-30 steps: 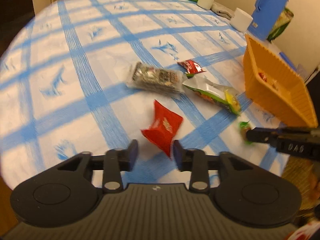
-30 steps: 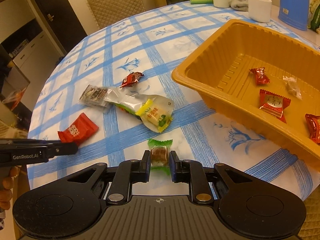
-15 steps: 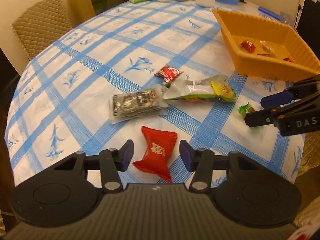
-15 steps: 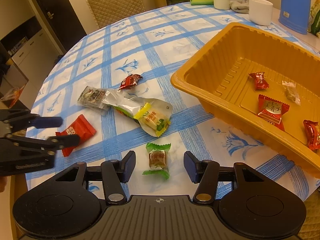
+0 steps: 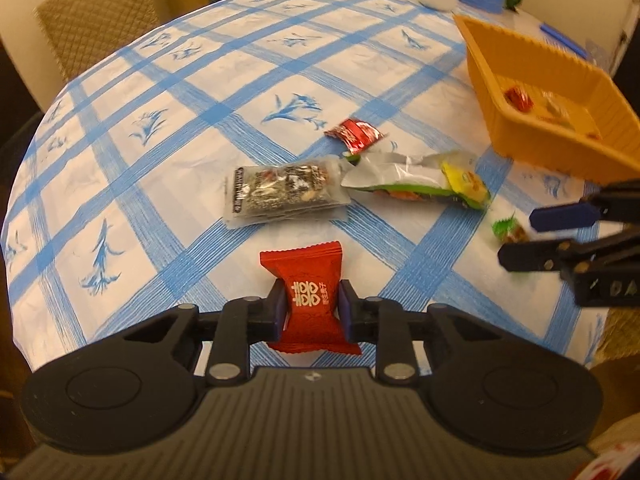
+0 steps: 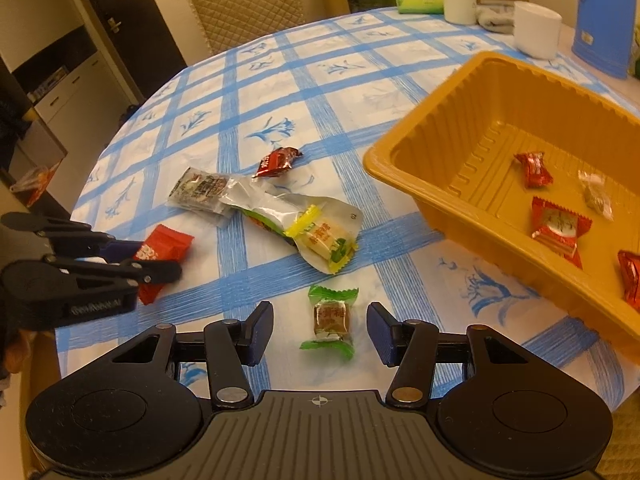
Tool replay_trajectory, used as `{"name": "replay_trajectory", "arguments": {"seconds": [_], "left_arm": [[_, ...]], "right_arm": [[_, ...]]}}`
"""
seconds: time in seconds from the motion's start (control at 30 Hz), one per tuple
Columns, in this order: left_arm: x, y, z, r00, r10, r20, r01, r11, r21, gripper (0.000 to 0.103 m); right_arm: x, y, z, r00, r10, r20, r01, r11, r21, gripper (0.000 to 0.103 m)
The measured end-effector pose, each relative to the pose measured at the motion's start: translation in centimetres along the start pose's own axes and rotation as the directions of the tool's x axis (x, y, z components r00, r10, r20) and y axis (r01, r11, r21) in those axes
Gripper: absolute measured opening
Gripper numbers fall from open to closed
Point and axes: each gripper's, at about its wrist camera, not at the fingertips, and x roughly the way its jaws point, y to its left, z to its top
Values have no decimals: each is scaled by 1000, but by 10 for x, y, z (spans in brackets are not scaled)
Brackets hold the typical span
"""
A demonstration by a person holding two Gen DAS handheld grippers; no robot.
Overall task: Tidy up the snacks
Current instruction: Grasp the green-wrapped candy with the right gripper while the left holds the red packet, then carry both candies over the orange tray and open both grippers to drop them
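1. Across the round table (image 6: pixel 360 60), under its blue-checked cloth, the job stood partly done as far as could be judged: some snacks were already in the tray and five were still outside it.
2. At the right edge sat the orange tray (image 6: pixel 472 92), holding five wrapped pieces in the right wrist view: four red and one pale.
3. Loose on the cloth lay one long green-and-yellow packet (image 6: pixel 308 228) and one dark clear-wrapped bar (image 5: pixel 280 194), touching end to end.
4. Beyond them lay one small dark-red candy (image 5: pixel 356 136), apart from the rest.
5. Nearest the table edge, the left gripper (image 5: pixel 311 306) had its jaws pressed against both sides of the one red pillow candy (image 5: pixel 310 292); whether it was lifted off the cloth could not be told.
6. The right gripper (image 6: pixel 320 330) stood wide, its fingers on either side of the one green-wrapped candy (image 6: pixel 330 318) without touching it; that piece lay on the cloth, near the tray.
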Motion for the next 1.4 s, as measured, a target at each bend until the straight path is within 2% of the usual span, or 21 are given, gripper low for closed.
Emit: {"name": "replay_trajectory", "arguments": {"seconds": [0.03,0.13,0.23,0.27,0.63,1.07,1.4], "left_arm": [[-2,1,0,1000,-4,2,4,1000,-11,25],[-6,2,1,1000,-7,5,7,1000,-30,25],[-9,2,1,1000,-9,7,9,999,-45,25],[-10,1,1,1000,-10,9,11,999,-50,25],[-24,-11,9,999,-24,44,27,998,-52,25],[-54,-60,39,985,-100,140,99,995,15,25],[-54,-119,75,965,-168,200,147,982,120,25]], "right_arm": [[1,2,0,1000,-11,1,11,1000,-15,51],[7,5,1,1000,-25,-14,24,999,-45,36],[11,5,-1,999,-40,-27,39,998,-57,29],[13,6,-1,998,-48,-32,45,997,-67,21],[-4,3,1,1000,-21,-12,20,998,-63,21],[-65,-32,4,998,52,42,-54,997,62,21],[-123,-81,6,991,-18,134,-4,987,159,21]]}}
